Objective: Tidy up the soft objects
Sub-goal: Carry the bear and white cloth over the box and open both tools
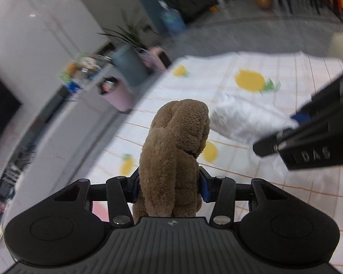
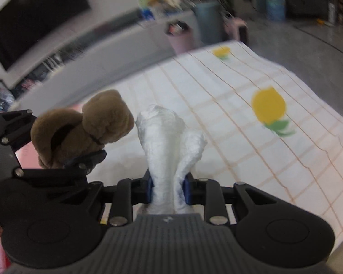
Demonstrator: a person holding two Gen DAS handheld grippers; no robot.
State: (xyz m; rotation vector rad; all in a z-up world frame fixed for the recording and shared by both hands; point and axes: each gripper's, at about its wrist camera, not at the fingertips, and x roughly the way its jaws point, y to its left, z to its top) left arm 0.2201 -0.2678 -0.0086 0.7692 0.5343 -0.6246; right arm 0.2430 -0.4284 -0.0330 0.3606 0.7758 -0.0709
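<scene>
My left gripper (image 1: pixel 170 186) squeezes the brown plush toy (image 1: pixel 176 150); my right gripper (image 2: pixel 168 188) pinches a white fluffy toy (image 2: pixel 169 141). Both look light and squashy, so gripping mid-body suits them.

We see a grey floor (image 2: pixel 308 52), a white wall (image 1: pixel 34 34) bearing a dark screen (image 2: pixel 34 18), potted plants (image 1: pixel 125 36) and pink bins (image 2: pixel 180 40) beyond.

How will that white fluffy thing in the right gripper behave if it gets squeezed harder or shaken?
The white fluffy thing probably squashes easily: it pinches narrow between the right gripper fingers and flares above them. It looks light, standing up unsupported. Its lobes may flop when shaken.
</scene>
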